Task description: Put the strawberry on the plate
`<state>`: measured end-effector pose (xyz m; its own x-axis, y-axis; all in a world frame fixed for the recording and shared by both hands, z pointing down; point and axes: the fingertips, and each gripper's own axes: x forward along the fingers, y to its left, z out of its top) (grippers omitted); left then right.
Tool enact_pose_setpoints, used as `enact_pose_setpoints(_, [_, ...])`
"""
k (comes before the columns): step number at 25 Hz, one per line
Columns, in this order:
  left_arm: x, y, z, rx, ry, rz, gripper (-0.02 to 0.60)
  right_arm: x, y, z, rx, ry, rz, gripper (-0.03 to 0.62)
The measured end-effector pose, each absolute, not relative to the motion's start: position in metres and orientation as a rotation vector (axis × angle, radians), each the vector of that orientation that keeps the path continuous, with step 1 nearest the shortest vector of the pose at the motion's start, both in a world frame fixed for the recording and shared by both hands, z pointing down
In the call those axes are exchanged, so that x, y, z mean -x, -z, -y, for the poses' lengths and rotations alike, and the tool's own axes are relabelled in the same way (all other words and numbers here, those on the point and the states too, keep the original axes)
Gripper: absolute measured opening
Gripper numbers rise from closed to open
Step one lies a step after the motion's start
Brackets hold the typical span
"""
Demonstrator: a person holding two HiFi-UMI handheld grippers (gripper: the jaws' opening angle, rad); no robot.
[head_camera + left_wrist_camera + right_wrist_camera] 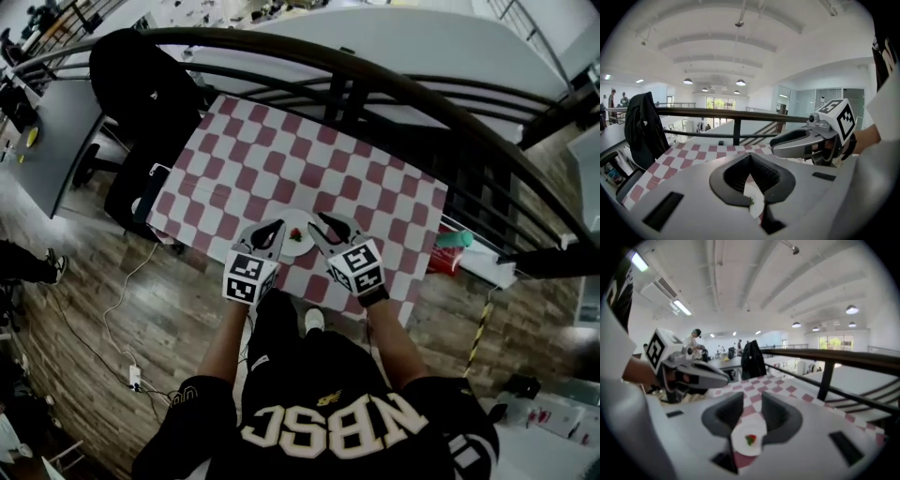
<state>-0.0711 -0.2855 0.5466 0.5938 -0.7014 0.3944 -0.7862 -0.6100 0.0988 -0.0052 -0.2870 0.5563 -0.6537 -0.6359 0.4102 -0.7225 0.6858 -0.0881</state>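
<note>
A small red strawberry [295,234] with a green top lies on a white plate [302,246] near the front edge of the red-and-white checked table [281,159]. My left gripper [269,230] hovers at the plate's left side, its tips meeting with nothing between them. My right gripper [326,223] hovers at the plate's right side, open and empty. In the right gripper view the strawberry [750,440] and plate [749,448] show below the parted jaws of my right gripper [753,401]. In the left gripper view my left gripper [750,158] frames a sliver of the plate [755,200].
A black jacket [141,84] hangs over a chair at the table's left. A dark railing [394,89] runs behind the table. Red and teal items [452,248] lie at the table's right end. A grey desk [47,141] stands far left, and a cable [122,300] runs over the wooden floor.
</note>
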Motion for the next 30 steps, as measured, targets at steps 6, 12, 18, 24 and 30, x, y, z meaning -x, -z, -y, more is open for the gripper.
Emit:
enact_pose_setpoints(6, [0.061,-0.469,0.275,-2.586,-0.185,1.414,0.012,-0.024,-0.477,0.264,-1.292,-0.363,2.637,0.074])
enact_pose_setpoints(12, [0.053,-0.419,0.269,-2.639,-0.055,1.518,0.012,-0.038,-0.42,0.257,-1.469,-0.248,2.699,0.032])
enact_pose_setpoints(18, [0.042,-0.39,0.251,-2.636,0.09,1.565,0.012,-0.035,-0.381,0.237,-1.505,-0.054,2.75,0.018])
enact_pose_setpoints(24, [0.03,-0.362,0.242,-2.694,0.148,1.627,0.012,-0.036,-0.368,0.231,-1.526,0.022,2.776,0.018])
enact_pose_setpoints(30, [0.027,-0.368,0.241,-2.691,0.116,1.64,0.012,-0.052,-0.365,0.236,-1.582,0.017,2.785,0.018])
